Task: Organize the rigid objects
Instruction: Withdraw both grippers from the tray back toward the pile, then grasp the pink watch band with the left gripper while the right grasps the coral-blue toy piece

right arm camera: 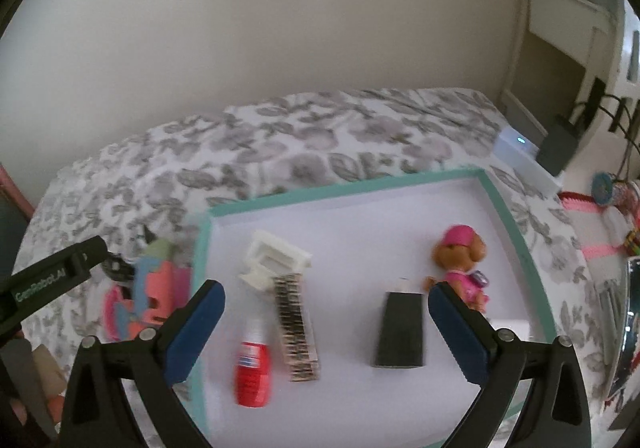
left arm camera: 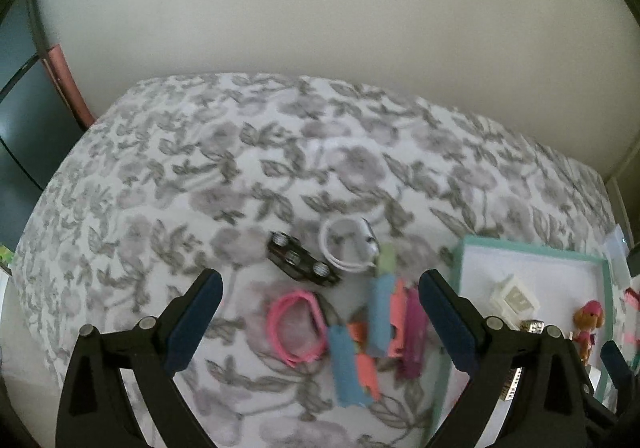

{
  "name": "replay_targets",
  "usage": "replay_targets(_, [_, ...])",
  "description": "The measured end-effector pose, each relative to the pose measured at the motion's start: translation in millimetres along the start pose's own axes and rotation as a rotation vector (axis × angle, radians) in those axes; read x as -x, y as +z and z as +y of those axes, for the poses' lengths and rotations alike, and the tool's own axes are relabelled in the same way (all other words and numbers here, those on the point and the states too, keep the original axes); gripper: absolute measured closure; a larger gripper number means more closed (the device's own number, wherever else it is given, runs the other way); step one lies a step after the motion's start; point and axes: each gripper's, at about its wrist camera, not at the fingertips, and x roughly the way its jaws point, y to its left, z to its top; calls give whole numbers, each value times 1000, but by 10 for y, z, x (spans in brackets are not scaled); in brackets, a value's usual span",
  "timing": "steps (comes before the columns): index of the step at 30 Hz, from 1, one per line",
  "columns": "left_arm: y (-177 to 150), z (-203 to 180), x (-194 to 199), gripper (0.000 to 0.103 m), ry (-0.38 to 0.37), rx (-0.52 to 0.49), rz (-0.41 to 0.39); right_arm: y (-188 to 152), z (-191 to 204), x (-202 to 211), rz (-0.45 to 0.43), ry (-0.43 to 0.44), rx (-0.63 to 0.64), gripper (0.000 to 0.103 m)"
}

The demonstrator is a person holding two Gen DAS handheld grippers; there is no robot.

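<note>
My left gripper [left arm camera: 320,312] stands open above the floral bedspread [left arm camera: 200,176], with nothing pressed between its fingers. Below it lie a pink band [left arm camera: 294,328], a heap of blue, orange and magenta strips [left arm camera: 372,324], a black block with metal screws [left arm camera: 300,262] and a coiled white cable [left arm camera: 346,248]. My right gripper [right arm camera: 326,312] is open too, over the white tray with a teal rim [right arm camera: 344,186]. In the tray lie a white plastic part [right arm camera: 276,260], a strip of staples [right arm camera: 296,332], a red bottle [right arm camera: 252,368], a black block [right arm camera: 400,332] and a toy dog [right arm camera: 460,264].
The tray [left arm camera: 532,252] sits right of the left gripper's fingers. The left gripper's arm [right arm camera: 52,280] shows at the left in the right wrist view. A white device with a light [right arm camera: 516,144] and a black box [right arm camera: 556,148] stand past the bed's right corner. A plain wall backs the bed.
</note>
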Motion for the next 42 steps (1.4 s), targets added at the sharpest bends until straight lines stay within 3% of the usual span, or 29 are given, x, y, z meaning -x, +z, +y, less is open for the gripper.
replay_targets(5, [93,330,57,5,-18,64,-2,9,292,33,3,63,22,0])
replay_targets(11, [132,594,66,4,29,66,3,-29,607,-57,37,105,64,0])
replay_targets(22, [77,1007,-180,5,-3,174,114,-96,994,-323,131,235,83,1])
replay_targets(25, [43,999,-286,5,-6,176,146,-121,1091,-383,150,246,101,12])
replay_targets(36, [-98,917,-715,5,-36,159,265,-327,1401,-593,225,277,197,35])
replay_targets(42, [-102,905,-793,5,-36,151,279,-403,1461,-659,255,295,208,41])
